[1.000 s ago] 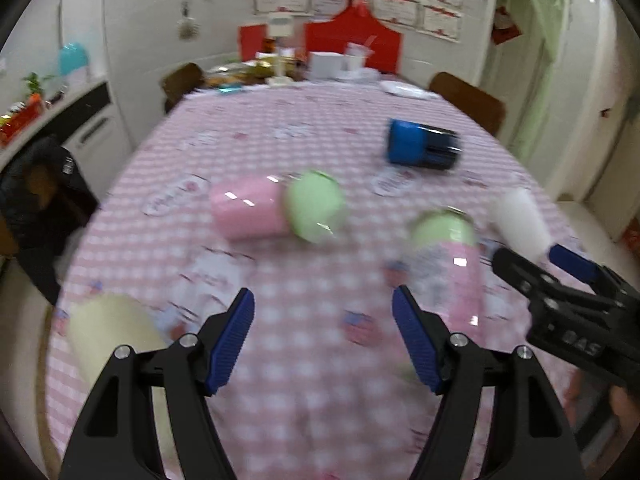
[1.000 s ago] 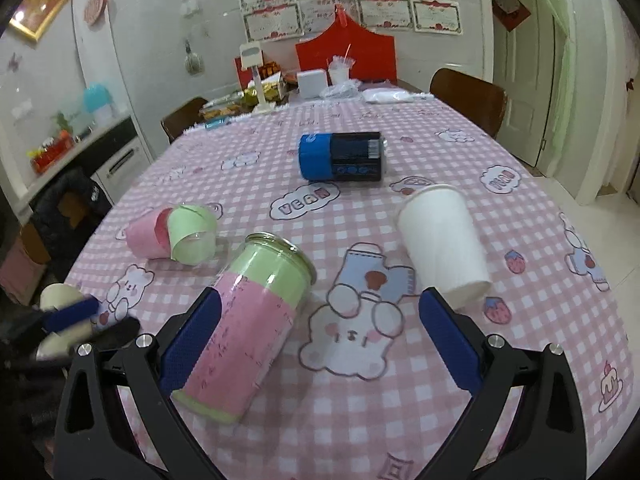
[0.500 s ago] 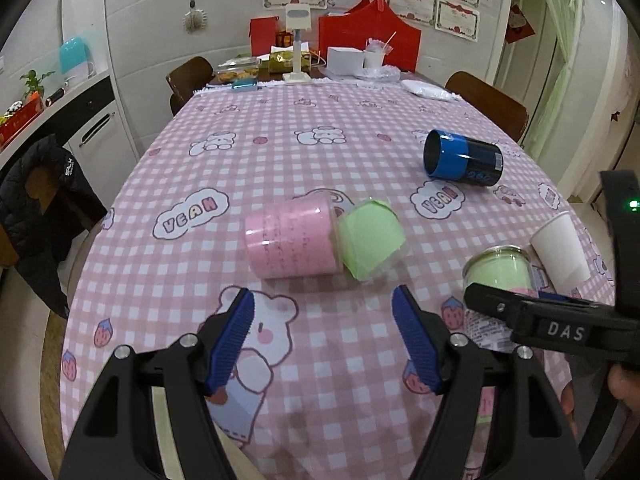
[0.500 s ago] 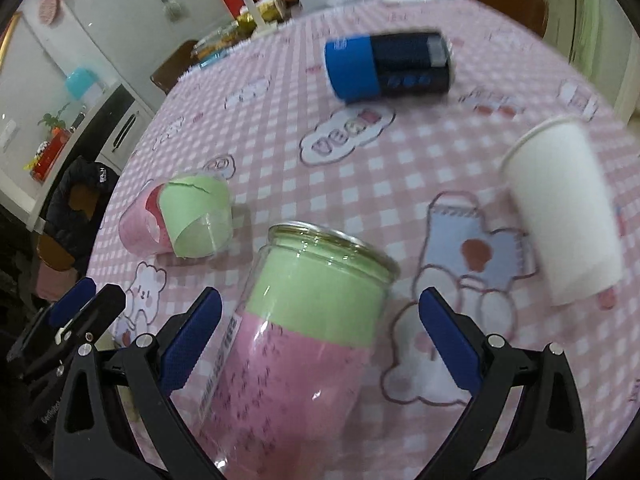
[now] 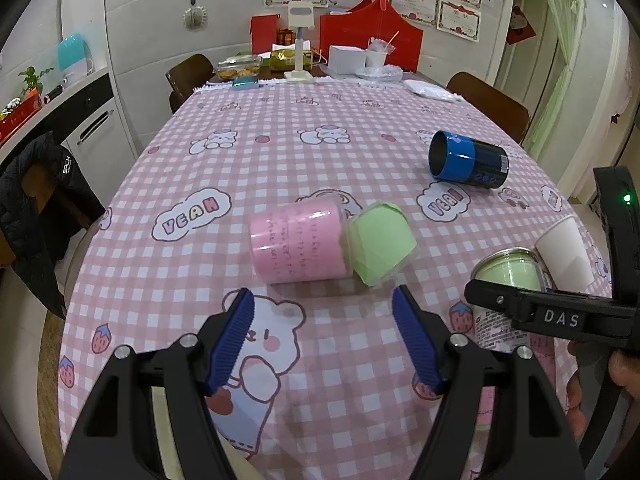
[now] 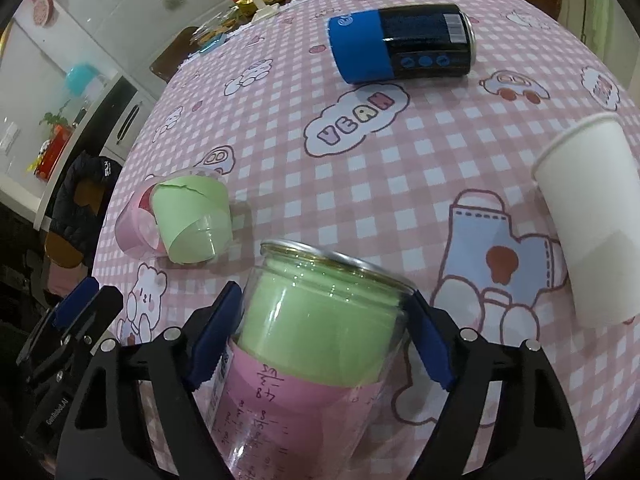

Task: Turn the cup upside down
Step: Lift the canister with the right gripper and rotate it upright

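Observation:
A clear cup with green and pink paper inside [image 6: 316, 344] lies on its side on the pink checked tablecloth. My right gripper [image 6: 322, 340] has closed its blue pads on both sides of the cup near its metal rim. The cup also shows in the left wrist view [image 5: 506, 292], partly behind the right gripper's black finger. My left gripper [image 5: 322, 338] is open and empty, low over the cloth just in front of a pink cup [image 5: 298, 244] and a green cup [image 5: 380, 248] lying together.
A blue and black can [image 6: 402, 46] lies on its side farther back. A white paper cup [image 6: 592, 216] lies at the right. The table's far end holds boxes, a red bag [image 5: 372, 36] and a stand. Chairs stand around the table.
My right gripper moved forward and down onto the green and pink clear cup and closed around it. My left gripper has swung toward the pink and green cups and steadied.

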Motion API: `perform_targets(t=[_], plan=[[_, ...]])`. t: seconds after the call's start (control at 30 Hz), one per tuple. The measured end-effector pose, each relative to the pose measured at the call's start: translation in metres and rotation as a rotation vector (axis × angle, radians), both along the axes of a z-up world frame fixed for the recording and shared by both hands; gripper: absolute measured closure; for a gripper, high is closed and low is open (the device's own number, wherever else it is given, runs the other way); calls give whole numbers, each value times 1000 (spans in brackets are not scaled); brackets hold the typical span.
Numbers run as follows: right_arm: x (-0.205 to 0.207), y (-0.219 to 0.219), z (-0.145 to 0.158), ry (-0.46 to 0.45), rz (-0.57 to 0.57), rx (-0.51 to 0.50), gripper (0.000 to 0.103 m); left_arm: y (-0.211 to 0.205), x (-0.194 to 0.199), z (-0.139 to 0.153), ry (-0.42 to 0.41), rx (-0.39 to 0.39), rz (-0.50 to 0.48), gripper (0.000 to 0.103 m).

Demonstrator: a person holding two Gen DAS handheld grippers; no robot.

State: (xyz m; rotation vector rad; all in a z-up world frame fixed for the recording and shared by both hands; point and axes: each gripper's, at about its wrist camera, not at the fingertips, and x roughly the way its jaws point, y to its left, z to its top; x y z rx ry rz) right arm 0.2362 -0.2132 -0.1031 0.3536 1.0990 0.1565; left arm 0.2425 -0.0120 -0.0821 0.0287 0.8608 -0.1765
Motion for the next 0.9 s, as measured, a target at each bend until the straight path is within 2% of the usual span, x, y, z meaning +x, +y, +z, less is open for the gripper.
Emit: perform_targets(t=[0.17, 0.5, 0.9], plan=[[-3, 4, 11, -59, 26, -65, 28, -7, -4, 2, -2, 9, -16, 32], [-34, 21, 53, -333, 77, -292, 32, -16, -16, 9, -28, 15, -7, 32], [-64, 34, 63, -504, 119, -349, 34, -21, -32, 16, -56, 9, 1, 32]])
